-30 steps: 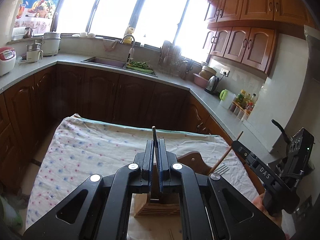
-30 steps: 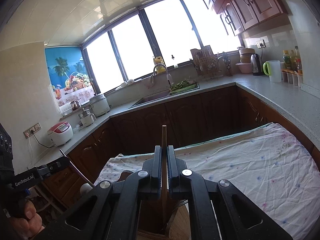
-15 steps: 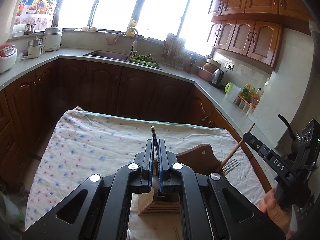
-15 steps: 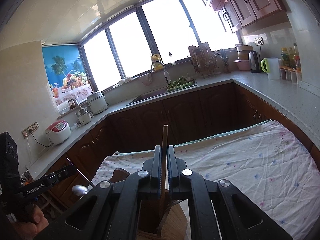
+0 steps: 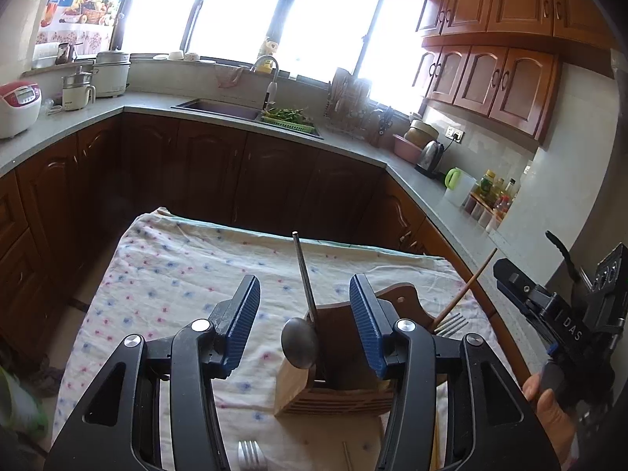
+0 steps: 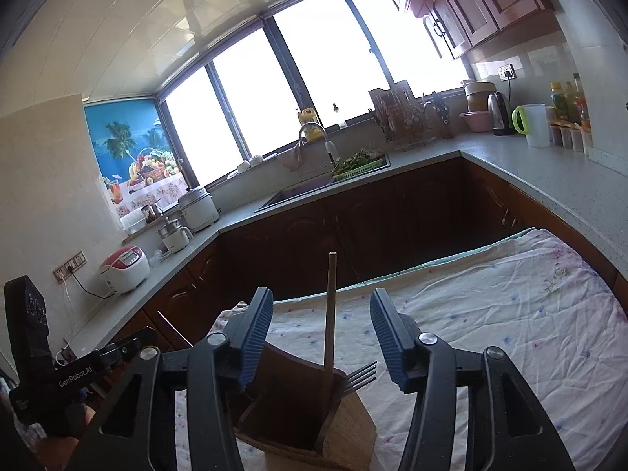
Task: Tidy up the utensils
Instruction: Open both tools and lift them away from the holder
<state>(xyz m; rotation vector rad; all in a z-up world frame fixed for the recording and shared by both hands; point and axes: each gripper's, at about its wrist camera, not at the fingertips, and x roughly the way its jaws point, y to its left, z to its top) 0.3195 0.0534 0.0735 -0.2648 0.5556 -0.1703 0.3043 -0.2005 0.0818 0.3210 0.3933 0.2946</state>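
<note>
A wooden utensil holder (image 5: 337, 373) stands on the cloth-covered table (image 5: 176, 274). My left gripper (image 5: 304, 325) hangs just above it, its jaws opening. A metal spoon (image 5: 299, 347) stands free between them, bowl low at the holder's near left corner and thin handle pointing up. My right gripper (image 6: 320, 333) is over the same holder (image 6: 298, 412), its jaws opening too. A wooden-handled utensil (image 6: 329, 314) stands upright in the holder between the pads, untouched. Beside it, fork tines (image 6: 359, 376) stick up out of the holder.
Another fork (image 5: 249, 455) lies on the cloth near the front edge. Dark wooden cabinets and a grey counter (image 5: 353, 153) wrap around the table, with a sink (image 5: 219, 108), a rice cooker (image 5: 17, 108) and a kettle (image 5: 429, 157). A hand (image 5: 549, 404) holds the right gripper's handle.
Both grippers were shut on the utensils' handles and have now let go. The spoon's bowl has come into view at the holder, and the wooden handle stands free.
</note>
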